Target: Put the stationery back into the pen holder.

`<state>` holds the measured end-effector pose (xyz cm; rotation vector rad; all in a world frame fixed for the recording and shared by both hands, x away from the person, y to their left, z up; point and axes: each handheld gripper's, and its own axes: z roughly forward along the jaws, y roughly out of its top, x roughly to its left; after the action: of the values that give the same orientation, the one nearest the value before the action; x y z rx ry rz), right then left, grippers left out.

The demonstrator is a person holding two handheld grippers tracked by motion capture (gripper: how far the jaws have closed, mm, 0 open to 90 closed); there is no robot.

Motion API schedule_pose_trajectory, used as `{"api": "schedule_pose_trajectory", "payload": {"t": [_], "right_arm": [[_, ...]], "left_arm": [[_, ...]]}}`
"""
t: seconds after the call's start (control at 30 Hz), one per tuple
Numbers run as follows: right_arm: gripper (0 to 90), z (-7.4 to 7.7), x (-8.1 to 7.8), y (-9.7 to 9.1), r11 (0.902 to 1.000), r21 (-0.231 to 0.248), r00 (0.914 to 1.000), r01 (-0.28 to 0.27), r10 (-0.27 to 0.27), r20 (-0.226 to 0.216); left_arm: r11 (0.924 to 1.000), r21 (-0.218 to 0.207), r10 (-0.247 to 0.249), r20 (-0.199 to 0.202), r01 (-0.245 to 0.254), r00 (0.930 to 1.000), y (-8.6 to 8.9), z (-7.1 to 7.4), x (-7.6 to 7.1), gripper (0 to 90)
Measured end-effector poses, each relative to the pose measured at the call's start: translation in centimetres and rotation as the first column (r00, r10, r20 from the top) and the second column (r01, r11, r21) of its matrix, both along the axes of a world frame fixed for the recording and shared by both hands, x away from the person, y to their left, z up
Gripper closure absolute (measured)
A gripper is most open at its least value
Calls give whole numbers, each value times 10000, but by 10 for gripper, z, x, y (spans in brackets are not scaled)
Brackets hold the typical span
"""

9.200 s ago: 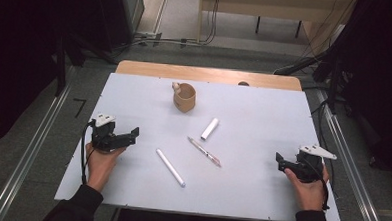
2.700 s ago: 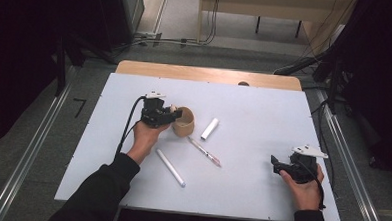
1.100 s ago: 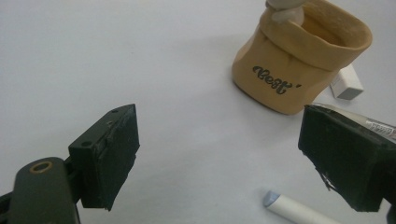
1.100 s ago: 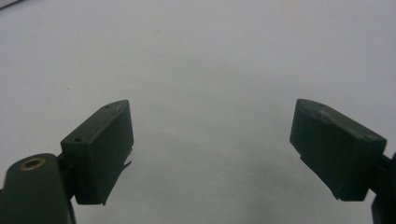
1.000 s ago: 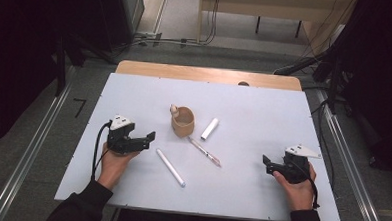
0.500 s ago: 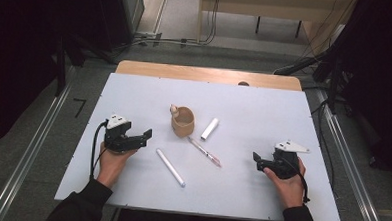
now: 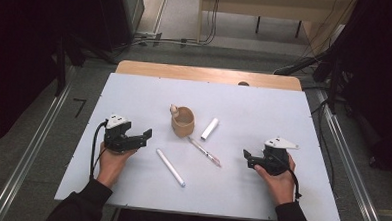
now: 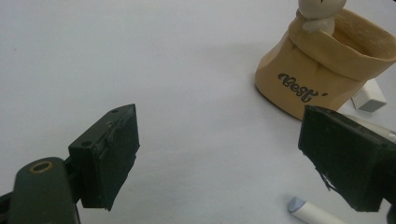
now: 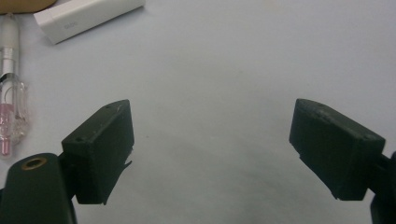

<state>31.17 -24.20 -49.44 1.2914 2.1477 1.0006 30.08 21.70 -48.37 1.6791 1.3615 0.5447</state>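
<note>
Fig.: table (image 7: 134,93) w/ tan cup (image 7: 184,121) at centre and three long items beside it. Right gripper (image 7: 248,159), jaws wide apart and empty, points toward the clear pen (image 7: 205,152), which lies just ahead of it; pen's long axis runs diagonally, from near the cup base toward the near-right. In the right gripper view the pen (image 9: 9,93) sits off to the left of the jaws, so a grasp likely needs a shift that way. Short white stick (image 7: 209,128) lies beyond the pen. Left gripper (image 7: 144,136), jaws also apart and empty, is nearer the long white stick (image 7: 170,167).
</note>
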Motion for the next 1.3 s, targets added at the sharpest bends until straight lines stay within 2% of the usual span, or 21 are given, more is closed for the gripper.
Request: {"api": "schedule_pose_trajectory", "payload": {"t": [0.27, 0.4, 0.63, 0.83, 0.93, 1.3], "right_arm": [[127, 0, 3, 15, 9995, -60, 9995, -308, 309, 72], [128, 1, 3, 21, 9993, 37, 9990, -376, 375, 246], [130, 0, 6, 33, 9977, 282, 9979, -612, 605, 245], [132, -3, 7, 49, 9979, -27, 9971, -642, 643, 411], [143, -4, 8, 56, 9962, 53, 9959, -867, 865, 274], [209, -6, 10, 79, 9873, 467, 9880, -1521, 1505, 361]], "left_arm": [[10000, 13, 60, 19, -60, 10000, 1, 0, 0, 133], [10000, 35, 74, 21, -74, 10000, 2, -1, 1, 133], [9999, 50, 92, 26, -92, 10000, 2, -2, 1, 133], [9999, 50, 105, 51, -105, 9999, 1, -2, 1, 133], [9999, 54, 95, 37, -95, 9999, 1, -2, 1, 133], [10000, 21, 78, 52, -78, 10000, 1, -2, 1, 133]]}}
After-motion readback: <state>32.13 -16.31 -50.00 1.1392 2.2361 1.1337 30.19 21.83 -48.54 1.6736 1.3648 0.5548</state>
